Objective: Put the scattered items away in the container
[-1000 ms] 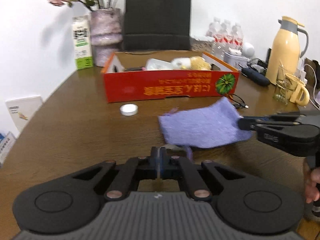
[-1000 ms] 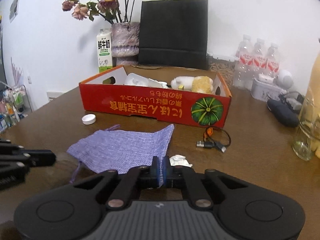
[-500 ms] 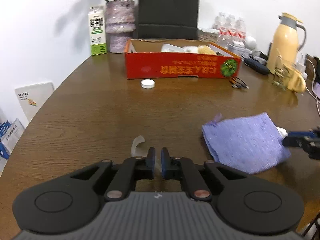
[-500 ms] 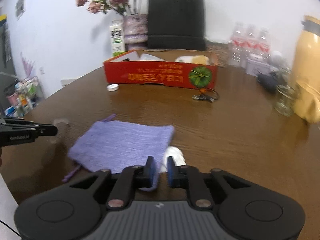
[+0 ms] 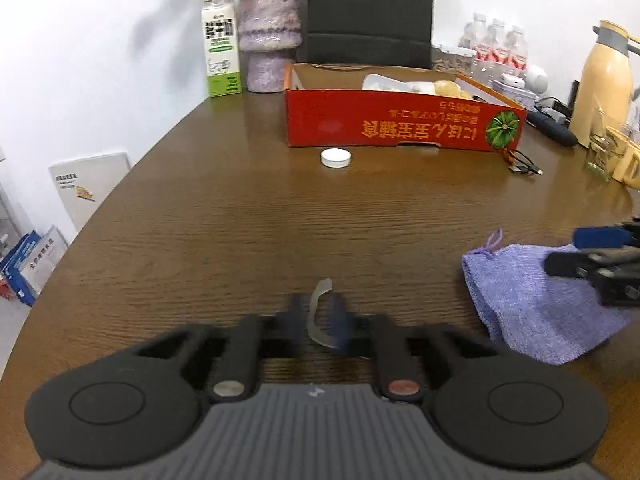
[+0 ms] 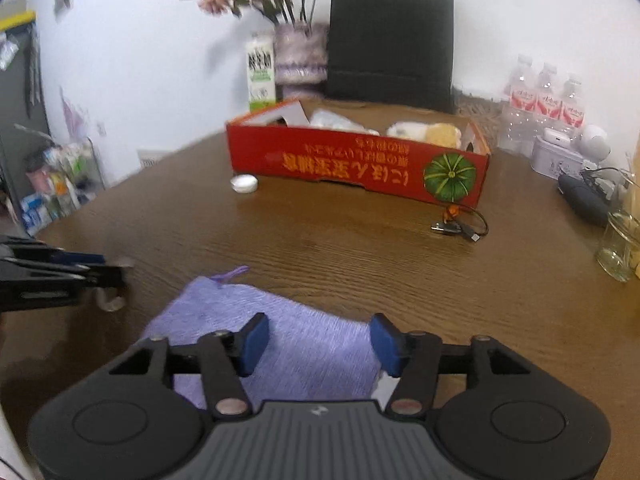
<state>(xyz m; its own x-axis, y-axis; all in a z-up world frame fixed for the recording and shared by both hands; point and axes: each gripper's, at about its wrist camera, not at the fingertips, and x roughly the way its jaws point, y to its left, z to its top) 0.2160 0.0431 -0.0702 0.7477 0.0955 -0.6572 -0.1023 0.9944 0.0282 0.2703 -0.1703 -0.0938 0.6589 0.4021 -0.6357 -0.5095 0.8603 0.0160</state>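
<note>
Container: red cardboard box (image 5: 400, 128) at the far side of the table (image 5: 240, 220), open at the top. It already holds a pale packet and a yellowish soft item; exact contents cannot be made out.
Left gripper (image 5: 318, 320): jaws closed, or all but closed, about a small curled translucent strip (image 5: 318, 312) near the table's front edge. Blur prevents confirming a firm grip.
Right gripper (image 6: 316, 340): jaws opening, roughly half wide, over the purple knitted pouch (image 6: 280, 340). The pouch lies flat on the table beneath and between them; the pads are not pressing on it.
Remaining loose items: white round cap (image 5: 336, 157) just in front of the box; small cable (image 6: 460, 226) near its pumpkin-printed corner.
Progress: partly done, by judgement. Pouch, strip, cap and cable remain outside the box.
</note>
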